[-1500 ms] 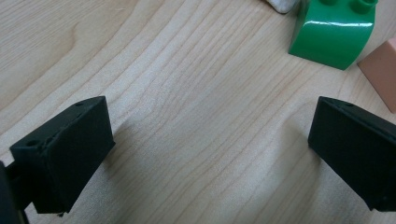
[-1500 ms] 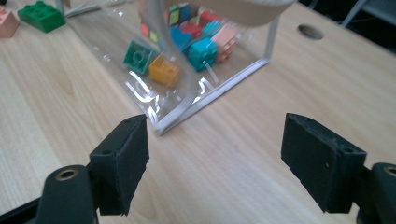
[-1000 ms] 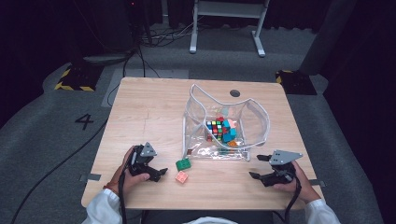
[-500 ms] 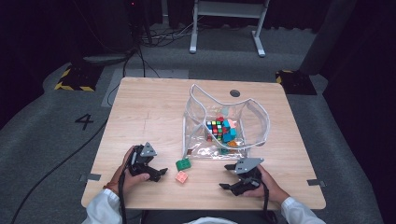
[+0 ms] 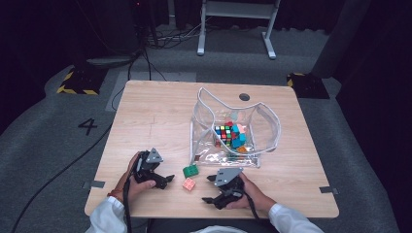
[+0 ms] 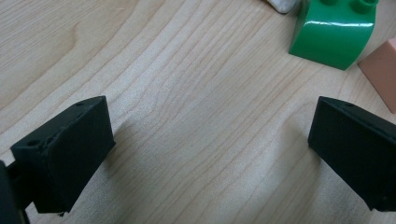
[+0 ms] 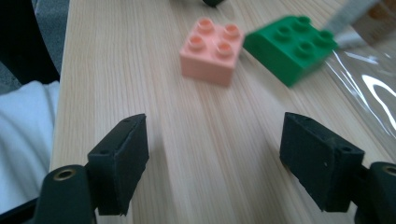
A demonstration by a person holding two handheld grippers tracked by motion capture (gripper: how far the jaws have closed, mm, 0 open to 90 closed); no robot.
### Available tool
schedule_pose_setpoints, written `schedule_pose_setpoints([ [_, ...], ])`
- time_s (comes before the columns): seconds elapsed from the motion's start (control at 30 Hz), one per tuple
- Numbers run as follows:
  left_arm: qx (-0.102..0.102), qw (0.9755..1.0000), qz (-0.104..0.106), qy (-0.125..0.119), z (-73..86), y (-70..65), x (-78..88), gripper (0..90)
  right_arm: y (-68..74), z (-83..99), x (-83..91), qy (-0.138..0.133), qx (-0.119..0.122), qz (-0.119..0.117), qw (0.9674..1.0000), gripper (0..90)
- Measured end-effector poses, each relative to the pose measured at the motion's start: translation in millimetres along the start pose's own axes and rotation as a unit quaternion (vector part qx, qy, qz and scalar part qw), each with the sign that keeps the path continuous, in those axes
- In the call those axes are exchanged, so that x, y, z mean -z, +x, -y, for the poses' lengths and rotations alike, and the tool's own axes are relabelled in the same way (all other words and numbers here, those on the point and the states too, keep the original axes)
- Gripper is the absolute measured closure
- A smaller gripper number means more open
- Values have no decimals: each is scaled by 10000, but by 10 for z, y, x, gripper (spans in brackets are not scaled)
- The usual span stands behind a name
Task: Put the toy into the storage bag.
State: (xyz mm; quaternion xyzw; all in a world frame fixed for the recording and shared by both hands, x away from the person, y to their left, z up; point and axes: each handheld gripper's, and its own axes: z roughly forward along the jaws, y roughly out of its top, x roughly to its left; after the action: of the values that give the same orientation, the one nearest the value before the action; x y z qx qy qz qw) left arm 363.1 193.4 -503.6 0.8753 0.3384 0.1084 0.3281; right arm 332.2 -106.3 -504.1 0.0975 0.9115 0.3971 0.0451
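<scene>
Table (image 5: 155,111): pale wood-grain top, rectangular, matt; fine parallel grain lines run across it in both gripper views.
Left gripper (image 5: 164,180): held in the person's left hand at the near left of the table; two blunt, black, matt jaws stand wide apart with bare wood between them in the left gripper view (image 6: 205,154); a grey three-cornered plate sits on its top.
Green brick (image 5: 190,170): glossy moulded plastic, one side curved, round studs on top; lies on the table just right of the left gripper and touching the near left corner of the pouch.
Pink brick (image 5: 189,184): salmon plastic, square, four round studs; lies just near of the green brick, between the two grippers, touched by neither.
Right gripper (image 5: 210,189): held in the person's right hand near the table's near edge, right of the pink brick; its jaws have just been opening and stand apart, nothing between them, pointing at both bricks in the right gripper view (image 7: 215,163).
Clear pouch (image 5: 265,121): soft transparent plastic with a pale edge band, mouth gaping open; stands mid-table, far of the bricks, holding a multicoloured puzzle cube (image 5: 223,135) and bright small blocks.
</scene>
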Motion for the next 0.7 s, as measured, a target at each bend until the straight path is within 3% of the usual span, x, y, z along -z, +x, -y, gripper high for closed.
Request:
schedule_pose_setpoints([
  [0.1, -3, 10000, 1, -1, 0, 0, 0, 2, 26, -134, -156, -47, 116, -2, 9999, 231],
  [0.17, -4, 10000, 3, -1, 0, 1, 0, 2, 46, -186, -204, 4, -20, 10, 10000, 232],
  [0.4, -10, 10000, -9, -4, 0, 2, 0, 2, 40, -311, -344, -64, 20, 105, 9999, 262],
  [0.57, 2, 10000, 9, -1, 0, 0, -1, 2, 51, -338, -368, -148, -62, 217, 9996, 404],
  [0.6, 2, 10000, 3, -9, 1, -1, -2, 2, 55, -339, -363, -163, -80, 231, 9996, 482],
  [0.7, 3, 10000, 4, -10, 1, -1, -2, 2, 75, -339, -361, -228, -256, 244, 9991, 535],
])
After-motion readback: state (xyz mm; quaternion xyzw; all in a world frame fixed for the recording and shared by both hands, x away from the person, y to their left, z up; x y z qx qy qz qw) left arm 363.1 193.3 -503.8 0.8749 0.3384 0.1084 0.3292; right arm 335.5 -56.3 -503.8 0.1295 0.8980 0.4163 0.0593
